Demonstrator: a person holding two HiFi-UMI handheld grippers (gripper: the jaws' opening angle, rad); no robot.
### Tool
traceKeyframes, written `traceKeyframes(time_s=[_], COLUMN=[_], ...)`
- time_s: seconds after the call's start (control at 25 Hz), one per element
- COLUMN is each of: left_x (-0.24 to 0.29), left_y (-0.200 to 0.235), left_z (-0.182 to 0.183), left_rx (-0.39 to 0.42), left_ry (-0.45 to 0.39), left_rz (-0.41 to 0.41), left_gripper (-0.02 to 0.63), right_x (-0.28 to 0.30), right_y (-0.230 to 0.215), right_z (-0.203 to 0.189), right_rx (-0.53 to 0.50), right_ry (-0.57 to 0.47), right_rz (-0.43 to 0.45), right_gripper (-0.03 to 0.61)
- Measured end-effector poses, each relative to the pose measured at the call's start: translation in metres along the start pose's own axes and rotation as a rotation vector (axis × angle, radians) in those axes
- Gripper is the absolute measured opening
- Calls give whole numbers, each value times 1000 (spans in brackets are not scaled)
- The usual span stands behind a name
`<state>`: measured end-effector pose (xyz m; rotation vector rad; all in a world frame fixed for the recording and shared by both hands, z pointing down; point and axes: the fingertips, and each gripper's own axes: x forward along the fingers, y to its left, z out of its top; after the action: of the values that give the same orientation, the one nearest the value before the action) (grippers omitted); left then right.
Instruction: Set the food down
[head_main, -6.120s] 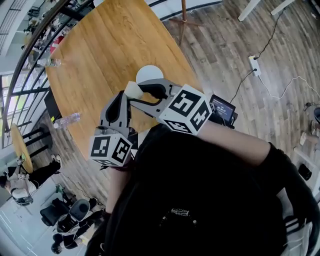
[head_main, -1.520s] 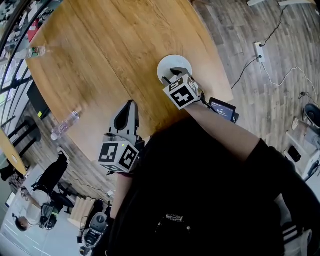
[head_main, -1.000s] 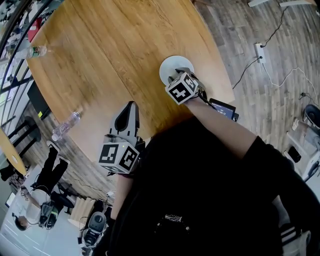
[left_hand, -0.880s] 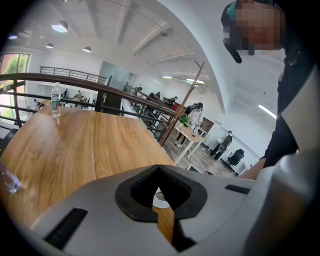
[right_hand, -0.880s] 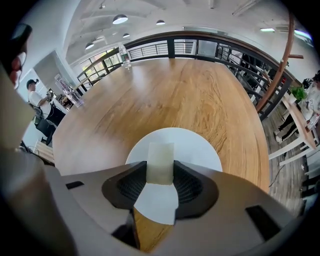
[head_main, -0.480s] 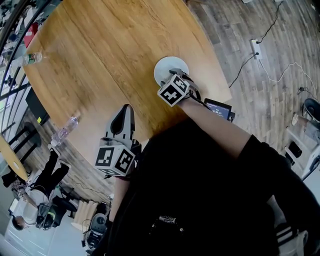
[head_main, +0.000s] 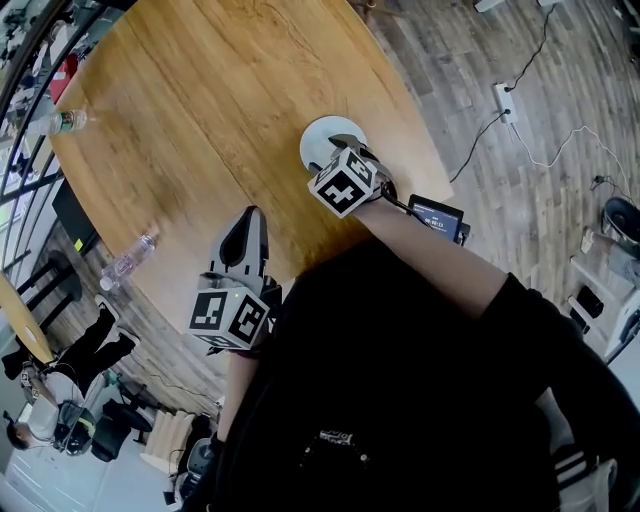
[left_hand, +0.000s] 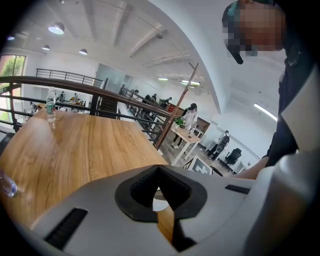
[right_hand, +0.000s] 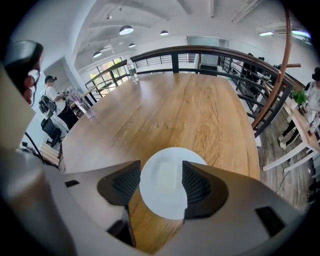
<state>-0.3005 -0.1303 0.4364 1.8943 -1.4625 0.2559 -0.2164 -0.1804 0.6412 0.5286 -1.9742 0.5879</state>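
Observation:
A white plate (right_hand: 167, 209) lies on the round wooden table (head_main: 220, 90) near its right edge. On the plate rests a pale piece of food (right_hand: 165, 176), blurred. My right gripper (right_hand: 161, 167) hangs just above it, pointing steeply down, open; its jaws have just been opening and stand wide on either side of the food without touching it. From the head view the plate (head_main: 318, 135) is half hidden by the right gripper (head_main: 338, 152). My left gripper (head_main: 250, 216) hovers over the table's near edge, shut and empty; its closed fingertips (left_hand: 159, 171) point across the tabletop.
One clear bottle (head_main: 68, 121) stands at the table's far left, and another bottle (head_main: 128, 258) lies near the left edge. A railing (right_hand: 210, 52) runs behind the table. A small screen (head_main: 437, 217) sits at the right forearm. A cable and socket strip (head_main: 505, 100) lie on the floor.
The right gripper has lifted a little off the plate and the food stays behind on it. The left gripper has kept its place.

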Motion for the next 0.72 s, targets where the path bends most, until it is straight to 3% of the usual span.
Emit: traceKeyframes(time_s=[0.2, 0.4, 0.48, 0.6, 0.72], left_x=[-12, -19, -22, -27, -29], left_y=[-7, -26, -35, -46, -54], left_z=[7, 19, 27, 37, 46], left_rx=[19, 58, 76, 110, 137], left_ry=[-40, -90, -119, -152, -184], left_rz=[14, 13, 9, 2, -10], left_gripper=[3, 2, 3, 2, 3], right_x=[-45, -98, -122, -155, -182], right_y=[17, 42, 49, 63, 69], right_z=[30, 51, 58, 64, 69], right_rx=[0, -18, -55, -87, -72], right_ry=[-108, -247, -314, -402, -470], right_rz=[47, 151, 189, 298, 374], right_gripper=[253, 239, 190, 55, 34])
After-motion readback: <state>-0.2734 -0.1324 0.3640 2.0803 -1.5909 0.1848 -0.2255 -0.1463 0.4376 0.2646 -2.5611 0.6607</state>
